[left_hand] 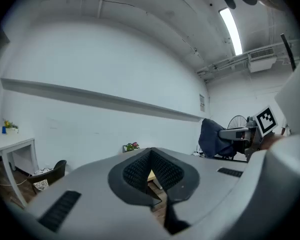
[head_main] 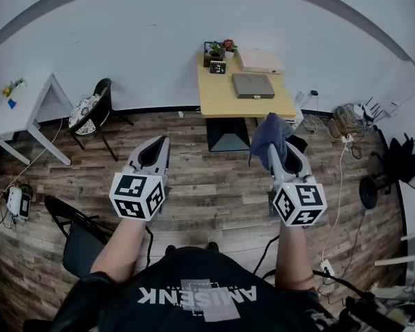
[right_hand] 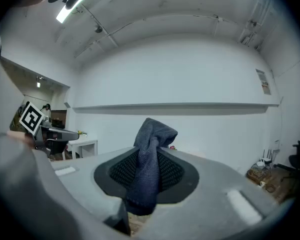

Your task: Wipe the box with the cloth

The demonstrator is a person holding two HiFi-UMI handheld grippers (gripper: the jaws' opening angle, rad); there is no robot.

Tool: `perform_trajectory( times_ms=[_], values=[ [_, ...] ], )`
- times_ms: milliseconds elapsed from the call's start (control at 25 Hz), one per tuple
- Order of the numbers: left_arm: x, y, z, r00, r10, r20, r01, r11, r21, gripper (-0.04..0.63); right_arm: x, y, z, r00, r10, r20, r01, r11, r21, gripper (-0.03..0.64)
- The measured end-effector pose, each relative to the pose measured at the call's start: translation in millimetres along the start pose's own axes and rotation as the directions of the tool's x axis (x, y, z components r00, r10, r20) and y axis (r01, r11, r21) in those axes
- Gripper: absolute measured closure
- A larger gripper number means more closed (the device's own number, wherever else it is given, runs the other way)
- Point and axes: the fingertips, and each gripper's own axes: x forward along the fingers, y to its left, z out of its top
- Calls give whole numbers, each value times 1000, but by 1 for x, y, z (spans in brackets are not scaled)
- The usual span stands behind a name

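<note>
Pinching the cloth (right_hand: 152,134) is the right gripper (right_hand: 142,189); the left gripper (left_hand: 154,181) has jaws pressed together.

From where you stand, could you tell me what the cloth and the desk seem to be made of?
Cloth: dark blue knitted or woven fabric, matte, with visible weave and soft folds. Desk: pale wood or wood-look laminate, smooth.

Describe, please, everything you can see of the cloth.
The cloth is dark blue-grey, soft and knitted-looking, and bunched into folds. It is pinched between the shut jaws of the right gripper and held in the air over the wooden floor. A bunch sticks out past the jaw tips. Nothing else touches it.
</note>
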Motion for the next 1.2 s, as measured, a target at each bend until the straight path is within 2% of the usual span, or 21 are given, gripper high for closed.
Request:
perform_trajectory(
  times_ms=[360,560,760,960,1200],
  values=[
    [6,-19,-8,1000,-20,-18,20,1000,-11,595,-4,-10,-3,1000,6,-2,-6,1000,-12,522],
    [11,-27,-11,1000,2,-16,-2,1000,-4,595,-9,-11,-4,996,87,24,-87,996,36,520],
    [24,-33,-14,1000,1,-22,-2,996,-88,595,-8,-26,-5,996,81,30,-83,995,63,520],
    [44,-55,-17,999,-23,-35,21,998,-65,595,-10,-51,-12,996,82,22,-83,993,81,520],
    [63,-73,-18,999,8,-47,-8,1000,-16,595,-7,-72,-16,992,125,24,-126,990,58,520]
  ],
)
